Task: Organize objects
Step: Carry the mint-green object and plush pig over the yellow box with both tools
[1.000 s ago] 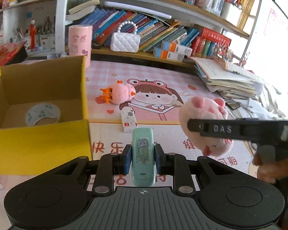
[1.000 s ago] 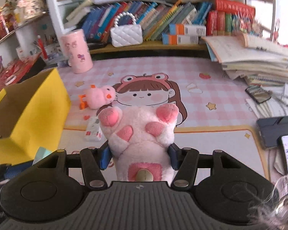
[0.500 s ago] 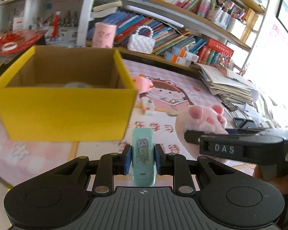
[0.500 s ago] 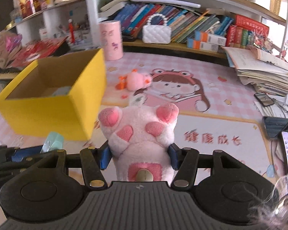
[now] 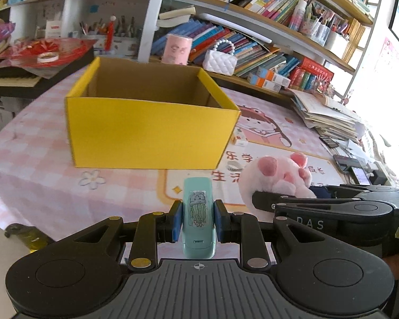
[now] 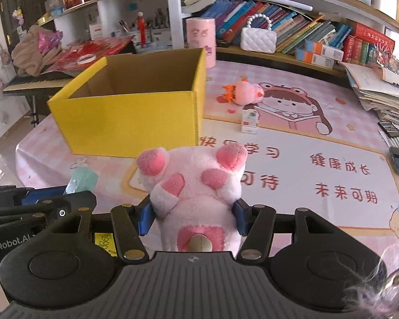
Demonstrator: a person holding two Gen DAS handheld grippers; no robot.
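Both hands loaded, both carrying.

Left gripper point(image 5: 198, 223): blue pads clamped on the sides of a mint-green stapler-like case point(image 5: 198, 216), jellyfish sticker up. Held off the table, nose pointing at the yellow box point(image 5: 151, 130).

Right gripper point(image 6: 192, 219): jaws part-way in, pressing the flanks of the pink plush pig point(image 6: 196, 194), ears and trotters facing away from the camera. Plush bulges between the pads; grip looks firm.

Change over the last second: the box has swung from the left margin of the left wrist view to dead centre, and its near yellow wall now fills the middle of the frame. In the right wrist view it went from a sliver at left to a full box ahead and left. Both grippers have travelled together across the pink mat point(image 6: 319, 164) toward its left end, side by side, grips unchanged.

Box stands near the table's left edge, open top. Interior mostly hidden by the near wall from here; the tape roll seen earlier is probably still inside, cannot confirm.

Left behind on the mat: small pink duck toy point(image 6: 246, 94), white-and-red carton point(image 6: 249, 122), both right of the box.

Reading: transport leg nearly done. Next, lift over the rim and release, one item at a time, since two grippers crowd the opening.
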